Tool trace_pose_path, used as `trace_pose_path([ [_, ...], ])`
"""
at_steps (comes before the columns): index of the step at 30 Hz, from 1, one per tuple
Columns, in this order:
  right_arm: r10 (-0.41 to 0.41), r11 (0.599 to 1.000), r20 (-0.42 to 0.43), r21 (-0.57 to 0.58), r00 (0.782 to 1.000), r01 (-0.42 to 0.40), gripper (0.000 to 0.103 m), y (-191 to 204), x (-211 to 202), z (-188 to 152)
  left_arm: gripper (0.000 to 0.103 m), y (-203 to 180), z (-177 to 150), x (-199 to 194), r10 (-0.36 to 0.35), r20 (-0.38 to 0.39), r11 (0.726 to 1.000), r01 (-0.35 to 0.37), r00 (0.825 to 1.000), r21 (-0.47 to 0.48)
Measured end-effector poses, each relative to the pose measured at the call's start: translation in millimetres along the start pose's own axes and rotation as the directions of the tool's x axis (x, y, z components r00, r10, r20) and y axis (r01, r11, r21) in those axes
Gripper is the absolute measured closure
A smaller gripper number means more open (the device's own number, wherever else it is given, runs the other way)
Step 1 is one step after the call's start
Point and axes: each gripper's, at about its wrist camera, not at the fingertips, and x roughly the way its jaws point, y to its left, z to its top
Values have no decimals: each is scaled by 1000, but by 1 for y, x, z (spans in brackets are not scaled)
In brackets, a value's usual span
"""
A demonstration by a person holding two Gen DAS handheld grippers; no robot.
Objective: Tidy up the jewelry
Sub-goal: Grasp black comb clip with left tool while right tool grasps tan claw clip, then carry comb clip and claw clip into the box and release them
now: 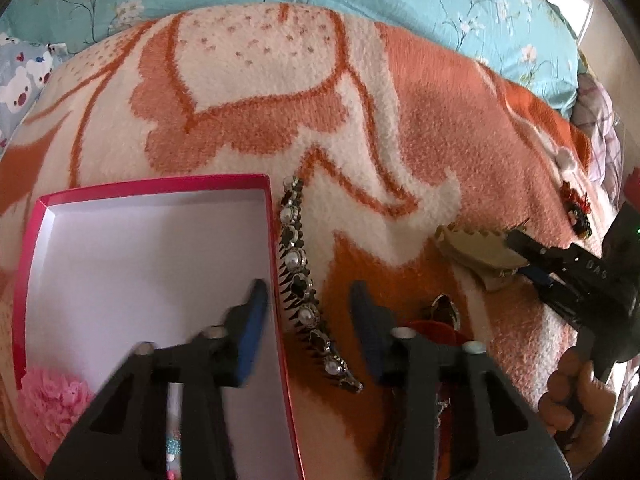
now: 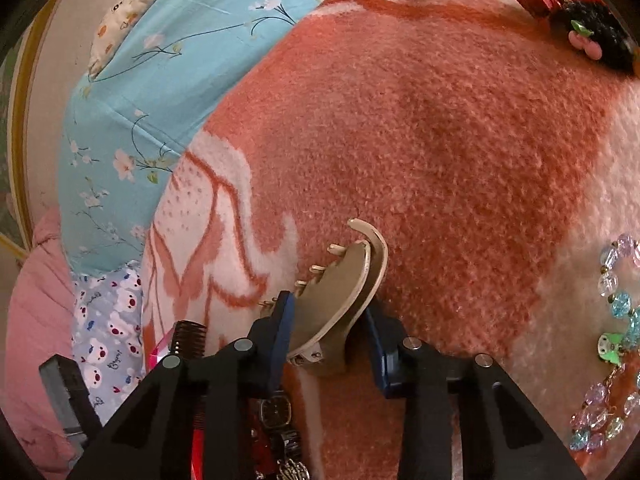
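Observation:
A beige claw hair clip [image 2: 340, 304] is held between the fingers of my right gripper [image 2: 330, 312], lifted slightly over the orange blanket; it also shows in the left wrist view [image 1: 476, 252]. My left gripper [image 1: 308, 304] is open and empty, straddling the right wall of the pink box [image 1: 280, 280] and a long pearl-and-black hair comb [image 1: 300, 272] lying beside it. The box has a white inside with a pink flower piece [image 1: 52, 408] and a beaded pin [image 1: 174, 440] at its near end.
A wristwatch [image 2: 276, 410] and dark jewelry lie below my right gripper. A crystal bead bracelet [image 2: 616, 344] lies at the right. A black and red hair accessory [image 2: 592, 36] lies far right. A red item with a ring [image 1: 440, 316] lies by my left gripper.

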Motion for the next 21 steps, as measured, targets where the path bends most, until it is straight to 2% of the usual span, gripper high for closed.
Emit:
trace_pose_path([
  [3, 8, 1000, 3, -8, 1000, -8, 73, 2, -2, -1, 88, 2, -1, 0, 26, 7, 1000, -26, 1000, 10],
  [4, 14, 1000, 3, -8, 1000, -14, 74, 3, -2, -2, 91, 4, -2, -1, 15, 8, 1000, -15, 1000, 6],
  [10, 43, 999, 8, -18, 999, -43, 79, 9, -10, -8, 94, 1, -3, -13, 6, 37, 1000, -7, 999, 29],
  [21, 63, 997, 29, -39, 998, -62, 83, 19, -38, -16, 94, -6, -2, -58, -65, 124, 997, 61, 990, 37],
])
